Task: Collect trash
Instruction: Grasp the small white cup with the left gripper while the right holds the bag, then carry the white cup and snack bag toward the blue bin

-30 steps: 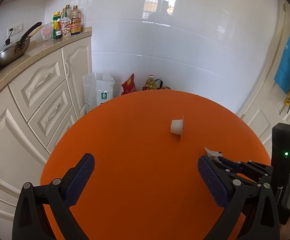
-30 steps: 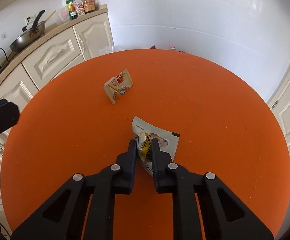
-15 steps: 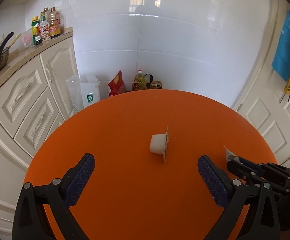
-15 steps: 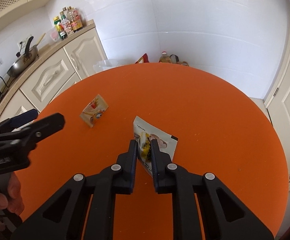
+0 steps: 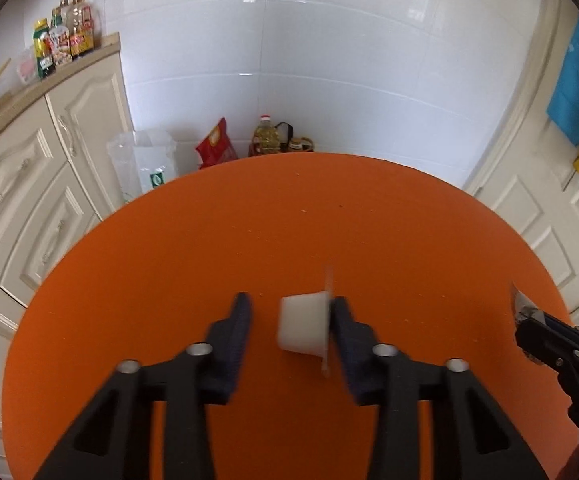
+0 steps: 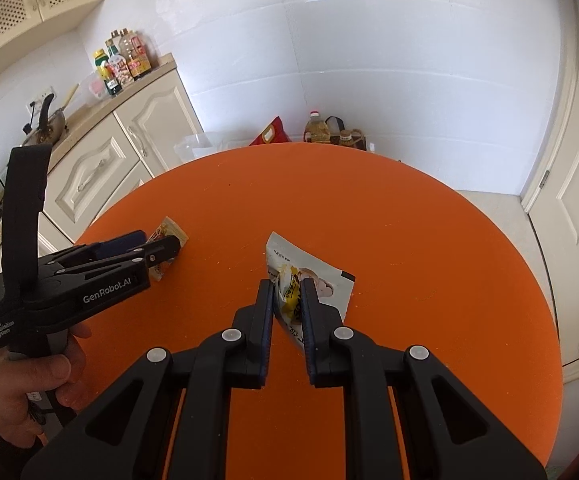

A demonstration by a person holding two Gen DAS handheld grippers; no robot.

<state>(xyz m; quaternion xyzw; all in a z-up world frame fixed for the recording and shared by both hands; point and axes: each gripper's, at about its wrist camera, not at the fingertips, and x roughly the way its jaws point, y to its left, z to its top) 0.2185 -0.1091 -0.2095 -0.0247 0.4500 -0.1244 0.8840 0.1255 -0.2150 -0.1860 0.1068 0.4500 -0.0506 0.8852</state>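
Listing our trash on the round orange tabletop point(image 5: 193, 264): one small white plastic cup with peeled foil lid point(image 5: 304, 327), on its side at lower centre between the parted pads of our left tool point(image 5: 291, 320), right pad touching the lid. We judge it light, thin-walled, crushable; grip across base and rim. Our right tool point(image 6: 286, 300) is clenched on a crinkly white-and-yellow snack wrapper point(image 6: 309, 276), limp, slippery.
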